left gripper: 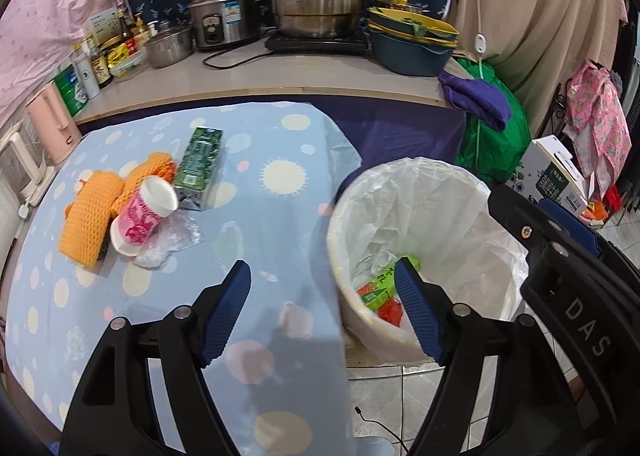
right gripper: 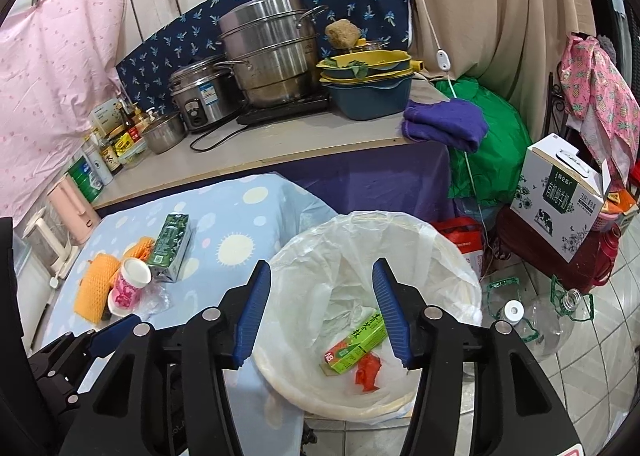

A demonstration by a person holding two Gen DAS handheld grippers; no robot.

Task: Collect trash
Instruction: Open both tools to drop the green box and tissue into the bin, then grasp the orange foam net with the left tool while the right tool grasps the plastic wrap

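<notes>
On the blue dotted tablecloth (left gripper: pixel 280 216) lie a dark green carton (left gripper: pixel 199 166), a pink-and-white cup (left gripper: pixel 144 216) on its side, orange foam netting (left gripper: pixel 88 216) and clear plastic wrap (left gripper: pixel 172 240). Beside the table stands a white bin (right gripper: pixel 460 256) with a plastic liner. At its bottom lie a light green carton (right gripper: pixel 356 340) and a red wrapper (right gripper: pixel 368 372). My left gripper (left gripper: pixel 320 268) is open and empty over the table's edge by the bin. My right gripper (right gripper: pixel 321 268) hangs open and empty above the bin's mouth.
A counter (right gripper: pixel 280 140) behind holds steel pots (right gripper: pixel 272 52), a rice cooker (right gripper: pixel 200 96), stacked basins (right gripper: pixel 368 84), bottles and a purple cloth (right gripper: pixel 444 124). A green bag (right gripper: pixel 492 148), a milk box (right gripper: pixel 560 192) and clear plastic bottles (right gripper: pixel 548 316) crowd the tiled floor on the right.
</notes>
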